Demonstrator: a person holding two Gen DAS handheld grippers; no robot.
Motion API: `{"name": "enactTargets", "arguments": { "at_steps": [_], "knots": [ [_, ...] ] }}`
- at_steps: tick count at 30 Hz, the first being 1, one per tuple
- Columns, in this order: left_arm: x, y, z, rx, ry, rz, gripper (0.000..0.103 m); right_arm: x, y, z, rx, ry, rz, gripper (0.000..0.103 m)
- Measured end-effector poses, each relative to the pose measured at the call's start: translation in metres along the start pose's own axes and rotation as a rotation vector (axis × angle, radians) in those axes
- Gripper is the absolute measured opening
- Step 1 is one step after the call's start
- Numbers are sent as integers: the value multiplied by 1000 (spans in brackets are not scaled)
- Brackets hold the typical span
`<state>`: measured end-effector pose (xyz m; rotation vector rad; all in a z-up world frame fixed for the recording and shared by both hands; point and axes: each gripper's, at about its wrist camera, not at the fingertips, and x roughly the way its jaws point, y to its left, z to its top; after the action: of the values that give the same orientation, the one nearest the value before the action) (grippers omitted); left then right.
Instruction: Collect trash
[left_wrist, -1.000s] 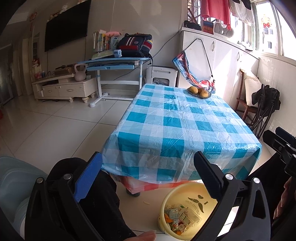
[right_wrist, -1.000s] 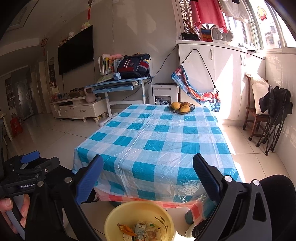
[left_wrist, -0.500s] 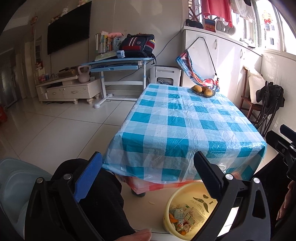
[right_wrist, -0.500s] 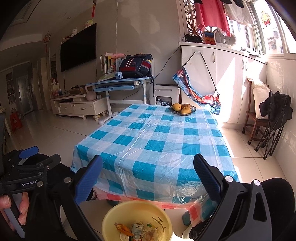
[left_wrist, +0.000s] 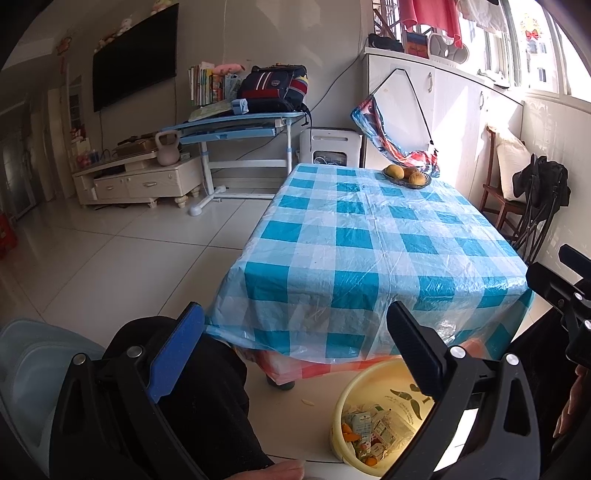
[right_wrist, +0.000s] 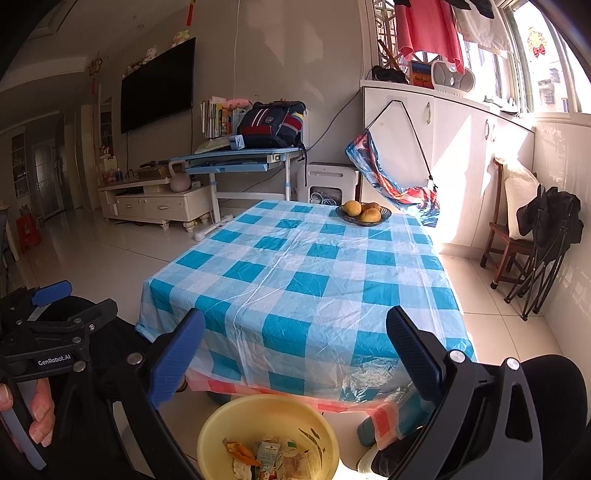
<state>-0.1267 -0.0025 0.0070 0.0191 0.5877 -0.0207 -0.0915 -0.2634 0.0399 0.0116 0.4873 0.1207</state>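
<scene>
Standing on the white floor just in front of the worktop's near edge, the yellow bin (right_wrist: 267, 435) holds the trash (right_wrist: 266, 458): small cartons, crumpled wrappers and pieces of orange peel. In the left wrist view the same bin (left_wrist: 365, 384) appears at the lower right, partly behind one finger.

Both tools hang above this area. The left gripper (left_wrist: 295, 350) has its jaws spread wide and nothing sits between them. The right gripper (right_wrist: 295, 354) is spread in the same way and is also empty. At the left edge of the right wrist view, a hand (right_wrist: 35, 413) grips the handle of the left tool. Dark trouser legs (left_wrist: 192, 387) of the person are near the bin.

Beyond the bin, the worktop (right_wrist: 306, 280) carries a blue and white checked cloth under clear plastic. Its near part is bare. At the far end stands a dark fruit bowl (right_wrist: 364, 214) with yellow-orange fruit.

Farther back, a blue desk (right_wrist: 240, 158) bears a backpack (right_wrist: 271, 123), and a television (right_wrist: 159, 85) hangs on the wall.
</scene>
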Motion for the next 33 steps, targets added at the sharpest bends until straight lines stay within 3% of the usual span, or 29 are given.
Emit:
{"name": "enactTargets", "arguments": {
  "at_steps": [33],
  "knots": [
    [-1,-1,0,5,2,0,96,2,-1,-1,0,-7,8,95]
  ]
}}
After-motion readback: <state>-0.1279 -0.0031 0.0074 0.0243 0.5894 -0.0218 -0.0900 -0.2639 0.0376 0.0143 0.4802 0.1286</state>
